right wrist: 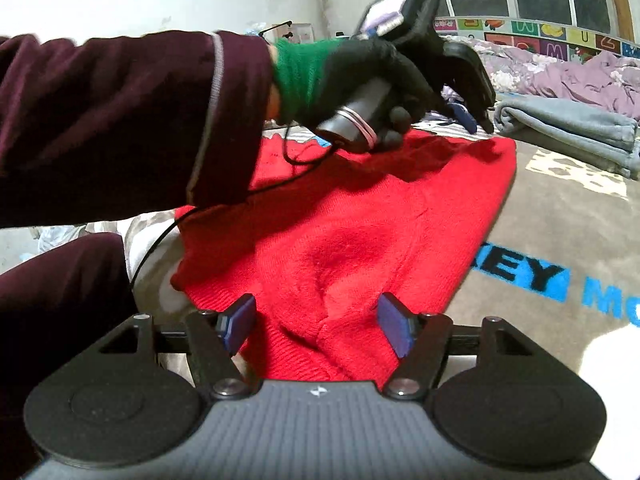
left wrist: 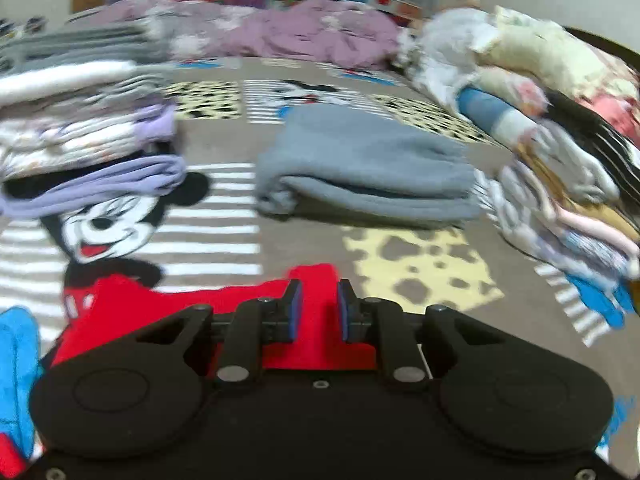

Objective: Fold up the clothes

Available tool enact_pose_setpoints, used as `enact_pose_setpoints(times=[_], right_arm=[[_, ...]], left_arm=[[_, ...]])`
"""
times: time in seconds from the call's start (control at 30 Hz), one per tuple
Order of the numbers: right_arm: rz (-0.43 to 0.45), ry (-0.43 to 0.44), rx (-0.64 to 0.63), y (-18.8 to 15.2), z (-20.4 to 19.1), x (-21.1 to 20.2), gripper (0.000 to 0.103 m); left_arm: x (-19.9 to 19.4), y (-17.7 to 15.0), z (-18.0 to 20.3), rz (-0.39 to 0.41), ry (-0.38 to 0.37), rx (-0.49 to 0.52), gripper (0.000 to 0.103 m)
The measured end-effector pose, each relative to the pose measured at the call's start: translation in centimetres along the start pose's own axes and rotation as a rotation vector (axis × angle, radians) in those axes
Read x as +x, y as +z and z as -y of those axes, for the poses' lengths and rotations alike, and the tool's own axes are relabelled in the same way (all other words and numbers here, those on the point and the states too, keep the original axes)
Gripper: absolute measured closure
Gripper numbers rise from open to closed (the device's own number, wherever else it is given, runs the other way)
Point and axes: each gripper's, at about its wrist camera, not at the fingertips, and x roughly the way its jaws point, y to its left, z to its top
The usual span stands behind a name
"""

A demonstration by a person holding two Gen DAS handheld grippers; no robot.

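Your right gripper [right wrist: 318, 326] sits lowest and nearest, its blue-padded fingers [right wrist: 394, 330] spread wide with nothing between them, poised over the near edge of the red sweater [right wrist: 352, 232]. That sweater lies on the Mickey-print bed cover [right wrist: 560, 216], partly gathered: you can see a raised fold or seam running toward your right gripper, and its far edge is bunched, not squared off. Whether those creases are folds in progress or just slack from being laid down, the pictures don't settle.

Your left gripper [left wrist: 318, 310] hangs over the sweater's far edge [left wrist: 200, 312]. Its fingers stand a narrow gap apart with red cloth showing between them, but I cannot tell whether they are pinching it or only hovering above. From the right wrist view, your gloved left hand [right wrist: 372, 76] holds that gripper just above the cloth's far edge.

As for the larger job, a good share looks done: a folded grey garment [left wrist: 364, 168] lies flat in the middle of the bed, and a folded stack [left wrist: 88, 136] rises on the left. On the right, a pile of clothes [left wrist: 560, 152] looks part stacked, part tumbled, so some may remain. The red sweater is not yet a neat packet.
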Motion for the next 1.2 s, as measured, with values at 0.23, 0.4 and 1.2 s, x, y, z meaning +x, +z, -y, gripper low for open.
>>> enact_pose_setpoints(times=[0.23,0.4,1.2], right_arm=[[0.002,0.000,-0.008,0.0,0.1,0.3,0.035],[0.014,-0.020,-0.031,0.1,-0.5,-0.3,0.035],[-0.005,-0.110,-0.220,-0.9,-5.0,-1.1,0.032]], left_arm=[[1.9,0.2,0.1,-0.088,0.025,0.013,0.077],[-6.5,-0.8,-2.9,0.053,0.033,-0.097,0.060],[-20.9,-16.0,-14.8,0.141,0.088,-0.627,0.056]])
